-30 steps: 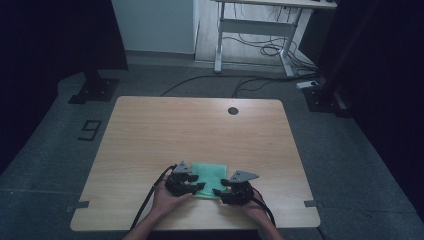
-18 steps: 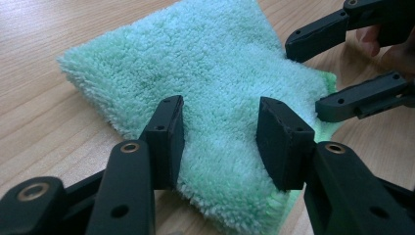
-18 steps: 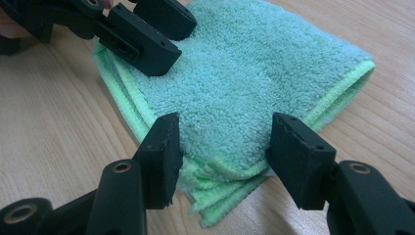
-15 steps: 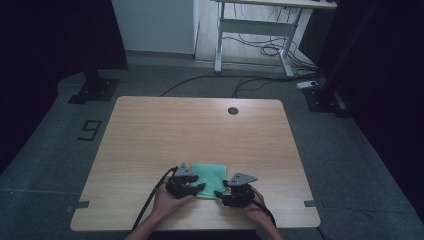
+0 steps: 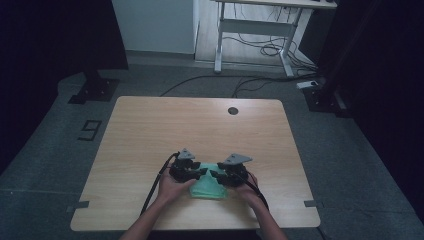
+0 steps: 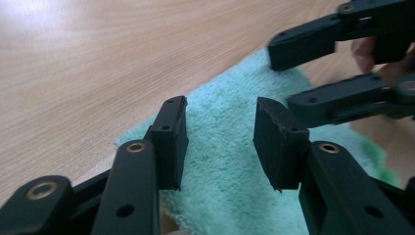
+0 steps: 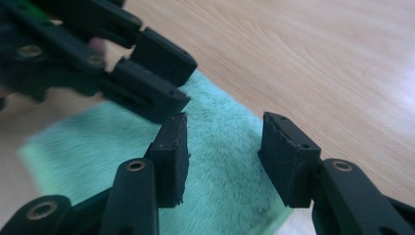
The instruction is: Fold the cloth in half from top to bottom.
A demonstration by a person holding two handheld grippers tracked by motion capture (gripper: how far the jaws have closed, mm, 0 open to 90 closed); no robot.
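1. At the far left of the high view a strip of black tape (image 5: 90,130) shaped like the figure 9 lies on the grey floor beside the wooden table (image 5: 150,130).

2. The person's left hand (image 5: 170,189) comes up from the bottom edge and holds the left gripper (image 5: 202,171) near the table's near edge, a grey three-cornered plate on top and a black cable (image 5: 154,187) trailing back along the forearm.

3. In the left gripper view that gripper's (image 6: 220,142) jaws stand apart with an empty gap between them — nothing is clamped. Green pile shows through the gap, so the pads hang just over the cloth; contact cannot be told.

4. A mint-green towel (image 5: 207,187) lies flat on the table between the two grippers, close to the person's side; its fuzzy surface (image 6: 225,196) spreads under both pairs of jaws (image 7: 220,171).

5. The right gripper (image 5: 214,174) points toward the left one, their tips close together over the towel's far part. In the right gripper view its (image 7: 222,156) jaws are likewise parted and empty — green cloth lies beneath them.

6. The right hand (image 5: 247,189) holds that gripper, the cable running back along the wrist.

7. Farther right and back, a small dark round hole (image 5: 232,110) sits in the tabletop, well apart from the towel.
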